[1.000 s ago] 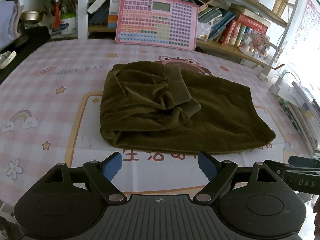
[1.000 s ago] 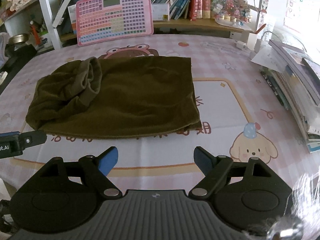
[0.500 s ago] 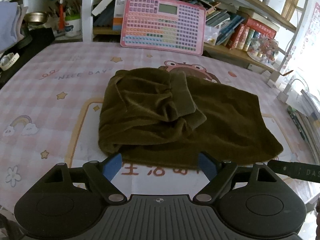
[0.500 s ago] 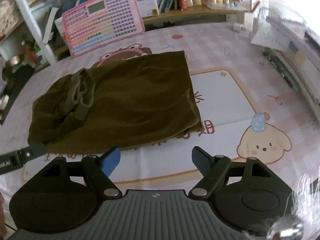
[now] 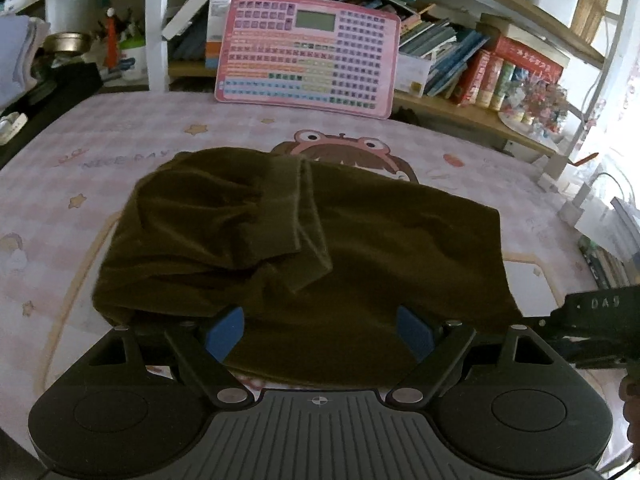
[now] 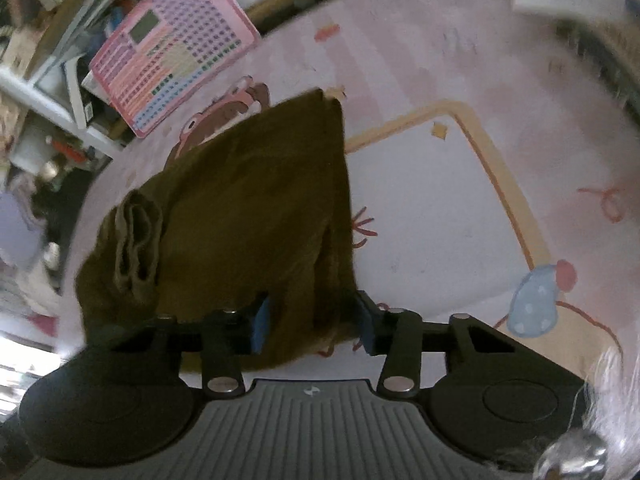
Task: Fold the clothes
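The left gripper [image 5: 320, 330] is held wide open, tilted downward. The right gripper [image 6: 316, 322] is rolled, its jaws having just been closing, half-closed.

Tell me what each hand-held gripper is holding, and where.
Left hand-held gripper: nothing, jaws open. Right hand-held gripper: jaws just closing around the olive garment's near corner; a firm grip cannot be told.

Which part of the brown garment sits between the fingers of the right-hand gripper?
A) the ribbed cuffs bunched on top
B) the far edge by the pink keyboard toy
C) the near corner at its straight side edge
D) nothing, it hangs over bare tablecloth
C: the right gripper has just been closing around the near corner of the olive-brown garment, with the ribbed cuffs well off to one side.
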A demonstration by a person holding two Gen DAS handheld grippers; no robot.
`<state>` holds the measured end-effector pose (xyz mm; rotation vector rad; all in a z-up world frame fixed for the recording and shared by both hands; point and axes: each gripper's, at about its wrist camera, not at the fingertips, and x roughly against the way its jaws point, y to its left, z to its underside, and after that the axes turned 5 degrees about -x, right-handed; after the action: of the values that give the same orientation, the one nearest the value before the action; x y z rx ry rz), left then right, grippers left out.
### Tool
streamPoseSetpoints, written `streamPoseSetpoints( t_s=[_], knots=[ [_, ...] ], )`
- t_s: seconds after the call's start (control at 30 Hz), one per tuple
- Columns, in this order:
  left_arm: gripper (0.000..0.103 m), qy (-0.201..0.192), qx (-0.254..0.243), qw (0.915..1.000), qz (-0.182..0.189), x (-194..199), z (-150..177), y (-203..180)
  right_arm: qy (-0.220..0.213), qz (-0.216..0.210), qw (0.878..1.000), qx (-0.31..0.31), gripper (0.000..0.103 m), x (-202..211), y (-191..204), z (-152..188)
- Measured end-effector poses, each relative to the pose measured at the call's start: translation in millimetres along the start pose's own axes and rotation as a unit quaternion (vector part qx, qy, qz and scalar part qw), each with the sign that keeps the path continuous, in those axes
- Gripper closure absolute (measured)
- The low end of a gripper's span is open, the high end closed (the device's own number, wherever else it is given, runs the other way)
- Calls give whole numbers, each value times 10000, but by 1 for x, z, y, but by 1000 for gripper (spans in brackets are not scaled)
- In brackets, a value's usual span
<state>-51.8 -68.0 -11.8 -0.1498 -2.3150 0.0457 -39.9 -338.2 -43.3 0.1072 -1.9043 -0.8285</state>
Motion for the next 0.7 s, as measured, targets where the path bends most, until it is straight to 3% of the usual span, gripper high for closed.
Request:
streamPoseSetpoints(
  t_s=[0.2, 0.33, 0.4, 0.57, 0.7],
  knots=[
    [17, 108, 171, 9994, -285, -2, 8, -26, 810, -735, 9928, -498, 70, -15, -18, -26],
    [17, 147, 111, 9991, -374, 0, 11, -42, 1230, -964, 9871, -346, 77, -31, -12, -34],
    [17, 163, 30, 9990, -424, 1, 13, -49, 1345, -1003, 9855, -256, 85, -36, -9, -38],
    [17, 106, -559, 9958, -722, 7, 12, -68, 1450, -1313, 9806, -94, 88, -33, -3, -51],
    [17, 180, -1216, 9897, -728, 5, 14, -85, 1528, -1550, 9760, -103, 88, -27, 2, -59]
  ],
)
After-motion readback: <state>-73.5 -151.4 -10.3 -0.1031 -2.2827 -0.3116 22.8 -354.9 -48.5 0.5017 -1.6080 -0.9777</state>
